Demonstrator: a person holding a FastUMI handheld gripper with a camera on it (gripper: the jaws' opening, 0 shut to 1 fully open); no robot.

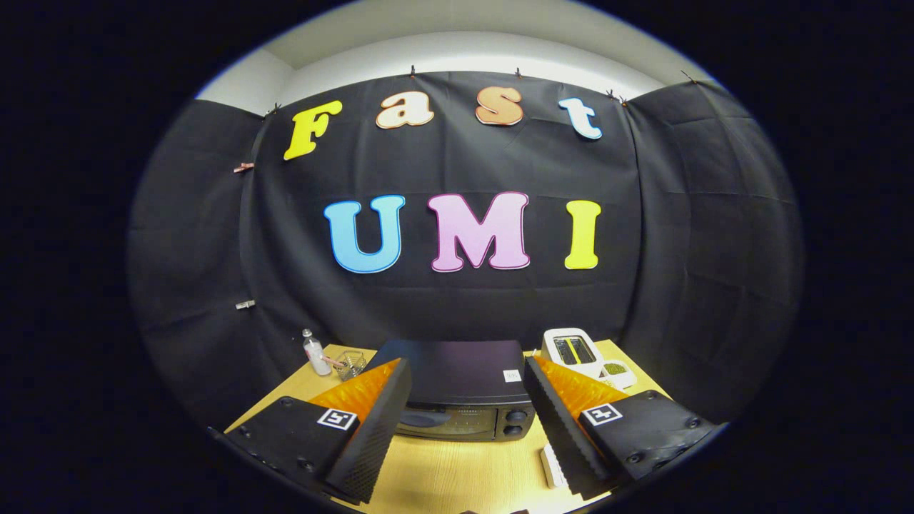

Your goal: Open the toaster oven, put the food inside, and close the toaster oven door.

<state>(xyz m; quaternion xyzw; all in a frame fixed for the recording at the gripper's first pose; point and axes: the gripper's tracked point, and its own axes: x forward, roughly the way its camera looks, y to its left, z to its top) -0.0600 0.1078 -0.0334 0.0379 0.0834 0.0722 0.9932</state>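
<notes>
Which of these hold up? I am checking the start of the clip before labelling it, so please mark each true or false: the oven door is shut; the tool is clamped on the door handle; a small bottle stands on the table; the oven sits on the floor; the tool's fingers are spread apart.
1. The toaster oven door is shut. True.
2. The tool is clamped on the door handle. False: it holds nothing, and the oven lies beyond its fingers.
3. A small bottle stands on the table. True, beside a wire basket.
4. The oven sits on the floor. False: it rests on the wooden table.
5. The tool's fingers are spread apart. True, the tool is open.
</notes>
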